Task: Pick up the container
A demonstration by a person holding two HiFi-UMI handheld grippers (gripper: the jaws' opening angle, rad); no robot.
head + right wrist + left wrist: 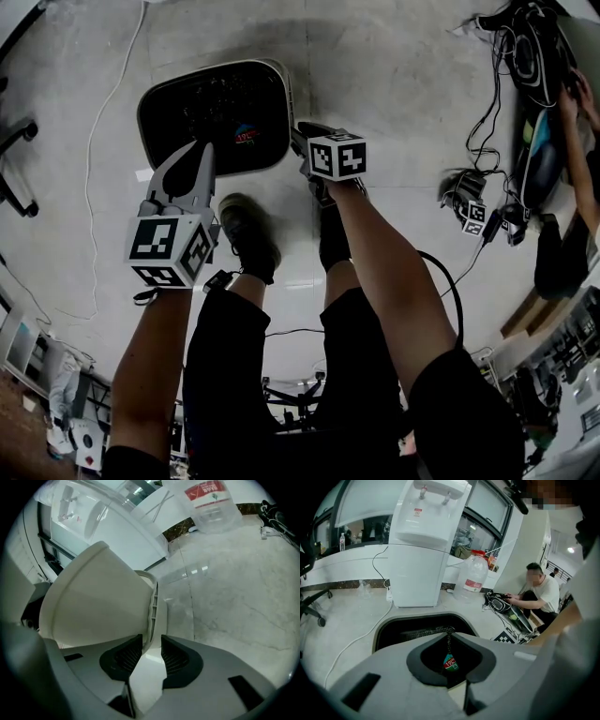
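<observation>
Where the container (284, 89) shows its pale right rim in the head view, the right gripper (305, 133) is set against it. In the right gripper view the jaws are seen drawn narrow on that rim, the ribbed pads (176, 656) pressed to either side of the white wall (98, 606); the gripper (152, 653) is thus closed on the container. The container is found on the light floor (394, 75) ahead of the person's feet, black inside, with a small red and green label (246, 136) seen within. Whether its base is clear of the floor cannot be told.

The left gripper (204, 150) is held over the container's near left edge. Its jaws are noted as brought together with nothing gripped (450, 634); through the rounded gap behind the tips the dark inside (403, 627) and the label (450, 663) are visible.

Beyond, in the left gripper view: a white water dispenser (424, 541), a large clear water bottle (473, 578) just beside it, and a person (539, 590) seated on the floor near a tangle of cables (501, 603). A thin white cord (94, 159) is laid across the floor at left.
</observation>
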